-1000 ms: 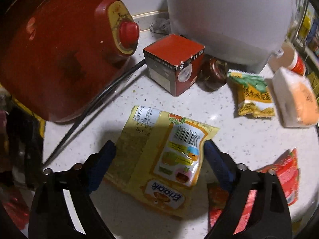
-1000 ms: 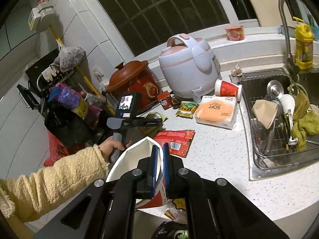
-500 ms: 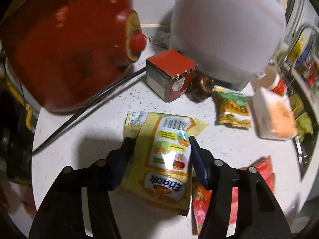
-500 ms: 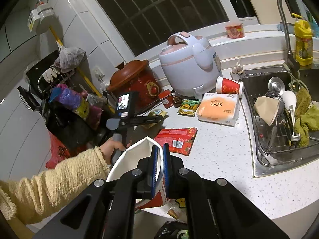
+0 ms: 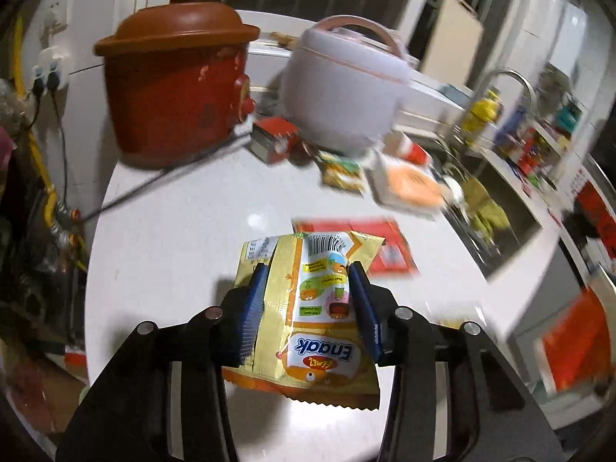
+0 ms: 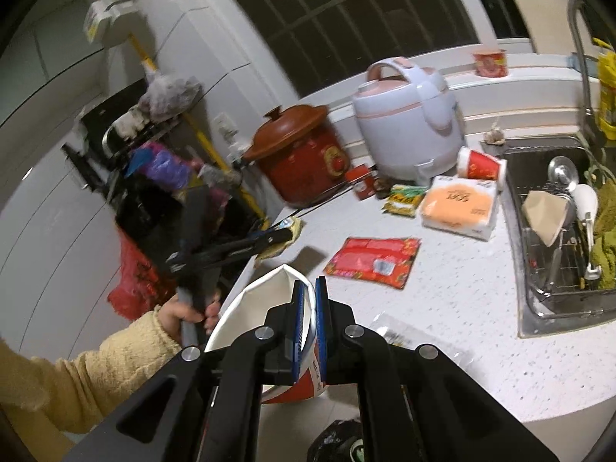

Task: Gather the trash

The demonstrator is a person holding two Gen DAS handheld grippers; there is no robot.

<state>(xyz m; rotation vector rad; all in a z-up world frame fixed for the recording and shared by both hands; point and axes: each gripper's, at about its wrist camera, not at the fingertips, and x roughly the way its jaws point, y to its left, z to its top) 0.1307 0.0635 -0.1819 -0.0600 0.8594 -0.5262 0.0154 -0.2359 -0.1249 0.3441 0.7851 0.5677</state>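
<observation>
The yellow Enaak snack wrapper is now off the countertop, pinched between the blue pads of the left gripper. Jaws are closed partway, w/ the pack bowed between them, serrated end nearest the camera. 1.0 s ago the jaws stood wide and the pack lay flat near the counter's left end, in front of the red slow cooker. At 0.5 s ago they had narrowed onto its sides. The left view has since tilted up and is motion-blurred, so the pickup looks done and the carry started.

The right gripper is clamped nearly fully on the rim of a white paper container w/ red outside, held off the counter's front-left edge, mouth up. Grip is unchanged vs. both earlier frames. Judged: this is the collecting vessel, and the wrapper goes in next.

Left on the counter: red flat packet mid-counter, green-yellow packet beside the orange tissue pack, and a tipped red paper cup by the sink's edge. The pink-white rice cooker stands at the back. Task is early, w/ several pieces still to collect.
</observation>
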